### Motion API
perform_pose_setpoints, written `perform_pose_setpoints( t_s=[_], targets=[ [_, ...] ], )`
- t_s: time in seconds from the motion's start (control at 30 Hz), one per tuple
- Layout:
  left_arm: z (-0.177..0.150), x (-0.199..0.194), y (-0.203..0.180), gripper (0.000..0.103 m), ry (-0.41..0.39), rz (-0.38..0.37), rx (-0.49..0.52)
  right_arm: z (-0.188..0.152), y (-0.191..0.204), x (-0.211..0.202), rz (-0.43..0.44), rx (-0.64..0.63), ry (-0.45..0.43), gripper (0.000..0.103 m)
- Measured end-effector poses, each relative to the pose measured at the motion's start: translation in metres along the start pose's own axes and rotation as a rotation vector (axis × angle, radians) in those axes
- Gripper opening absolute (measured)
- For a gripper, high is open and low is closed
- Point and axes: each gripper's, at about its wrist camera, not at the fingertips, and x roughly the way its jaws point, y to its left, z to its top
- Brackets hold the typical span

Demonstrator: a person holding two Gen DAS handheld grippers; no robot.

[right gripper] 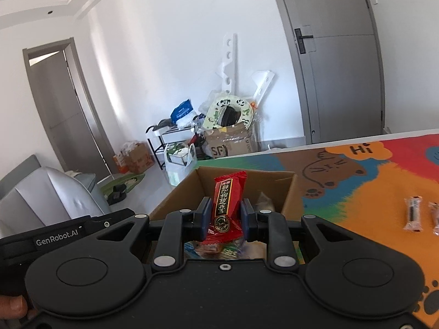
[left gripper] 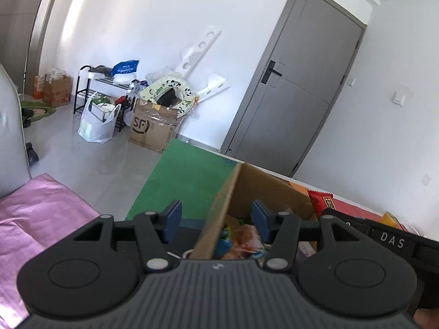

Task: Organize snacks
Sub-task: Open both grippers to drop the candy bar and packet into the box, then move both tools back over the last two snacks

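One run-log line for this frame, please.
right claw: shut on red snack packet above cardboard box | left claw: open, astride box wall

Both grippers, left [left gripper: 216,220] and right [right gripper: 225,218], share matte black bodies, ribbed grey top plates, silver pivot pins and blue finger pads [right gripper: 206,216]. White lettering reads "GenRobot.AI". Bare fingertips show at the frame edges.
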Motion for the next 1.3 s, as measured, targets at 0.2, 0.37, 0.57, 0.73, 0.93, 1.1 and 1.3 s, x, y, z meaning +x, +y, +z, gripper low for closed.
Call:
perform_pose_setpoints(
  t_s=[0.2, 0.37, 0.57, 0.73, 0.93, 1.1, 1.3],
  targets=[
    [0.006, 0.004, 0.018, 0.055, 0.003, 0.017, -0.029, 0.008, 0.018, 0.027, 0.024, -0.02, 0.031, 0.024],
    [0.011, 0.005, 0.025, 0.055, 0.001, 0.035, -0.041, 0.01, 0.031, 0.035, 0.09, -0.037, 0.027, 0.039],
    [0.011, 0.005, 0.018, 0.056, 0.002, 0.029, -0.028, 0.007, 0.018, 0.026, 0.046, -0.008, 0.045, 0.039],
    [0.009, 0.0, 0.002, 0.06, -0.005, 0.005, -0.002, 0.004, 0.0, 0.01, 0.0, 0.019, 0.039, 0.042],
    [0.005, -0.007, -0.025, 0.067, -0.006, -0.047, 0.053, -0.001, -0.021, -0.016, -0.053, 0.05, 0.022, 0.053],
    [-0.005, -0.007, -0.048, 0.076, 0.011, -0.07, 0.095, -0.006, -0.038, -0.036, -0.083, 0.068, 0.015, 0.062],
    [-0.02, -0.002, -0.079, 0.084, 0.058, -0.068, 0.136, -0.013, -0.067, -0.063, -0.134, 0.099, -0.012, 0.086]
  ],
)
